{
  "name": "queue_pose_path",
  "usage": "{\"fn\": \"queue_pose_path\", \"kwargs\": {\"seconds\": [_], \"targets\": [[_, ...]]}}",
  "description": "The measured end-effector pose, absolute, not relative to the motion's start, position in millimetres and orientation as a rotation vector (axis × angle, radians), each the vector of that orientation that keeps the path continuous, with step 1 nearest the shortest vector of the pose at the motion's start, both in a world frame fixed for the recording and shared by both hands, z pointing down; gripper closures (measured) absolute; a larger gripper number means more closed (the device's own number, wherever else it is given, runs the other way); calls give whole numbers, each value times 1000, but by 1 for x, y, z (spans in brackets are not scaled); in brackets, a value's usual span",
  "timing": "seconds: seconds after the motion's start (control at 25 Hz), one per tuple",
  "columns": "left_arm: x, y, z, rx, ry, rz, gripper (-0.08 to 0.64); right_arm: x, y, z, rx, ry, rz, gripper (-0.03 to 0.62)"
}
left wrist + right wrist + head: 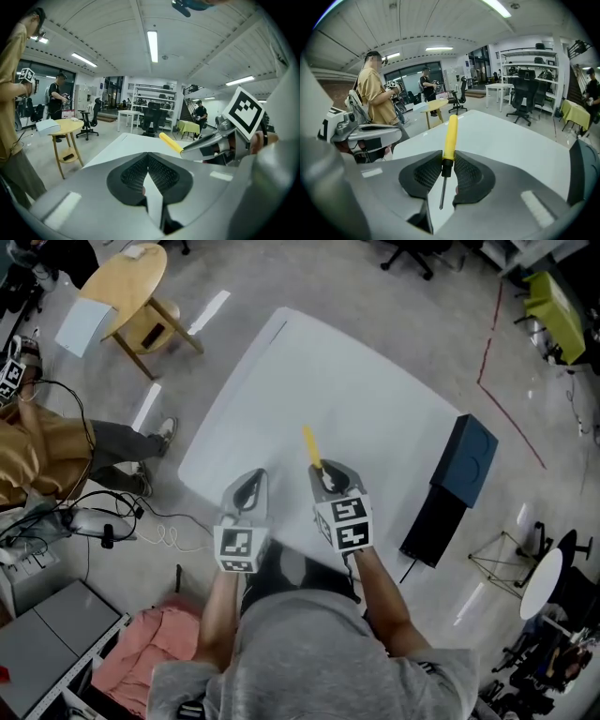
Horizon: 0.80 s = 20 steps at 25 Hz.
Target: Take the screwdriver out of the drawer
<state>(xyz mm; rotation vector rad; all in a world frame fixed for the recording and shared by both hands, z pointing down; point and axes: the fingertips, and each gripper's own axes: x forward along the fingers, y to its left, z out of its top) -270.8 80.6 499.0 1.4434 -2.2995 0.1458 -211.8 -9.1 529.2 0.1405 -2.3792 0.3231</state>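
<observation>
A screwdriver (450, 137) with a yellow handle and a thin metal shaft sits clamped between the pads of my right gripper (445, 169), handle pointing away from me, shaft tip toward the camera. In the head view the right gripper (326, 476) hovers over the near part of the white table (375, 399), the yellow screwdriver handle (310, 445) sticking out ahead of it. My left gripper (249, 487) hangs just to its left, jaws shut with nothing between them. From the left gripper view, the pads meet at the left gripper's tip (148, 171) and the screwdriver handle (170, 143) shows at right. The drawer cabinet (450, 488) stands at the table's right edge.
A round wooden side table (127, 287) stands at the far left. A person in a tan shirt (37, 451) stands left of the table, with cables and equipment on the floor. Office chairs and shelving fill the back of the room. A pink cloth (155, 643) lies near my left side.
</observation>
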Motion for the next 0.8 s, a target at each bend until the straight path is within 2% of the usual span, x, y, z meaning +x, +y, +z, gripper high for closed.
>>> {"fn": "queue_pose_path", "kwargs": {"seconds": [0.8], "targets": [[-305,107,578,1230,-2298,120,548,-270,20,621,-75,-2251,258,509]]}}
